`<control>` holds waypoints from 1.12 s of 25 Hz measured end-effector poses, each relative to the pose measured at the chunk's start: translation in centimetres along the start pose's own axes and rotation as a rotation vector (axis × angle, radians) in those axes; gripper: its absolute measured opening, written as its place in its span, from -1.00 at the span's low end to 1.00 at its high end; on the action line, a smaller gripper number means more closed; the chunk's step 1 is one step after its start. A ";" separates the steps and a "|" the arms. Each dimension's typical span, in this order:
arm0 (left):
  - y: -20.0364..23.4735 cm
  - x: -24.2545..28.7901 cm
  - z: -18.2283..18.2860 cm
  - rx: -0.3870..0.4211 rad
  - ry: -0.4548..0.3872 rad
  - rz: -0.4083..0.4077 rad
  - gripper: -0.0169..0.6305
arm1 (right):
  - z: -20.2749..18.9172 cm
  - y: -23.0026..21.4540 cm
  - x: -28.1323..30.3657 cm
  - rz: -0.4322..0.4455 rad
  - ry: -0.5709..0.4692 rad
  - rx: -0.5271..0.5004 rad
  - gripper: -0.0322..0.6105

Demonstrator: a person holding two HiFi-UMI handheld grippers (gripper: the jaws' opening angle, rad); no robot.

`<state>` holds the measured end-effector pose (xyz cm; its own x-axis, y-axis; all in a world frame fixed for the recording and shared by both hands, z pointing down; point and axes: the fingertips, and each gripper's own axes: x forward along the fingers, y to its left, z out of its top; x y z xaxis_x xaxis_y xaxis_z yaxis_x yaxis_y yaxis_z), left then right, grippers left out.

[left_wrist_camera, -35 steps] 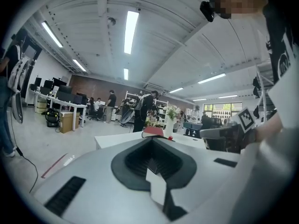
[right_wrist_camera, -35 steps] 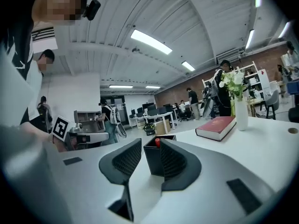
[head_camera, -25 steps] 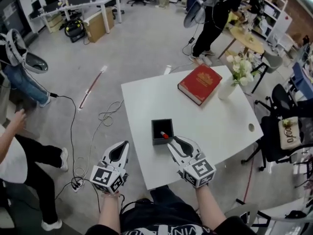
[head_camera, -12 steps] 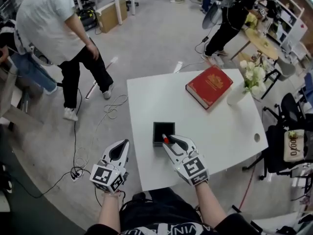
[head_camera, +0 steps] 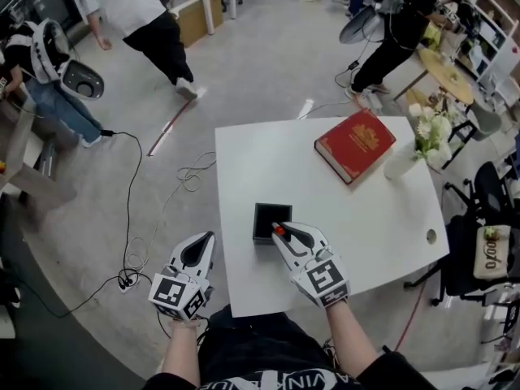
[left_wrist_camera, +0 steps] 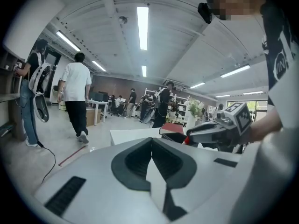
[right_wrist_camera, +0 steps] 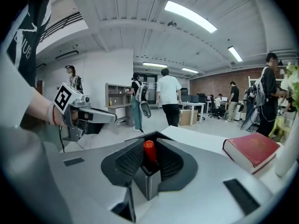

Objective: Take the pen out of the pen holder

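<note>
A: Head view?
B: Black pen holder [head_camera: 257, 222] on white table [head_camera: 357, 210], red-capped pen [head_camera: 279, 231] standing inside; left gripper view: left gripper [left_wrist_camera: 150, 141] jaws together, empty.
A: Right gripper view?
B: Shows right gripper [right_wrist_camera: 149, 143], jaws closing, pen cap between them.

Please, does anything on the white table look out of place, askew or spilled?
Nothing is spilled or damaged. Only the red book lies askew to the table edges; the pen holder stands upright.
</note>
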<state>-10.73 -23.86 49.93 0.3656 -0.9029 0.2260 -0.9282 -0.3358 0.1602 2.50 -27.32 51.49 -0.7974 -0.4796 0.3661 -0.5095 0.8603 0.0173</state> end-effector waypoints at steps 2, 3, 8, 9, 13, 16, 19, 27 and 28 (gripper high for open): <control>0.2 0.0 0.1 0.000 -0.001 0.002 -0.94 | 0.1 -0.1 0.2 -0.001 -0.005 0.006 -0.63; 0.3 0.0 0.2 0.001 -0.002 0.001 -0.94 | 0.1 -0.1 0.3 -0.002 -0.007 0.010 -0.63; 1.2 -0.2 0.5 -0.004 -0.009 0.000 -0.94 | 0.4 -0.2 1.1 -0.011 -0.019 0.050 -0.62; 1.3 -0.3 0.5 -0.006 -0.010 -0.001 -0.94 | 0.4 -0.2 1.2 -0.016 -0.020 0.057 -0.62; 1.3 -0.8 0.8 0.000 -0.007 -0.020 -0.94 | 0.9 -1.0 0.6 -0.060 -0.050 0.098 -0.69; 1.7 -1.1 0.9 -0.007 -0.011 -0.024 -0.94 | 1.8 -1.5 -0.1 -0.088 -0.092 0.148 -0.69; 1.6 -1.2 0.9 -0.008 -0.013 -0.038 -0.94 | 2.8 -1.9 -0.8 -0.111 -0.122 0.164 -0.68; 1.0 -0.9 1.9 0.007 -0.035 -0.088 -0.94 | 5.1 -1.6 -2.6 -0.153 -0.166 0.163 -0.68; 0.8 -0.7 2.1 0.010 -0.039 -0.094 -0.94 | 5.3 -1.7 -2.9 -0.159 -0.173 0.163 -0.68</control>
<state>-11.89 -24.07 47.93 0.4487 -0.8768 0.1730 -0.8905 -0.4224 0.1690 3.93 -28.29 45.49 -0.7395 -0.6408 0.2059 -0.6667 0.7395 -0.0931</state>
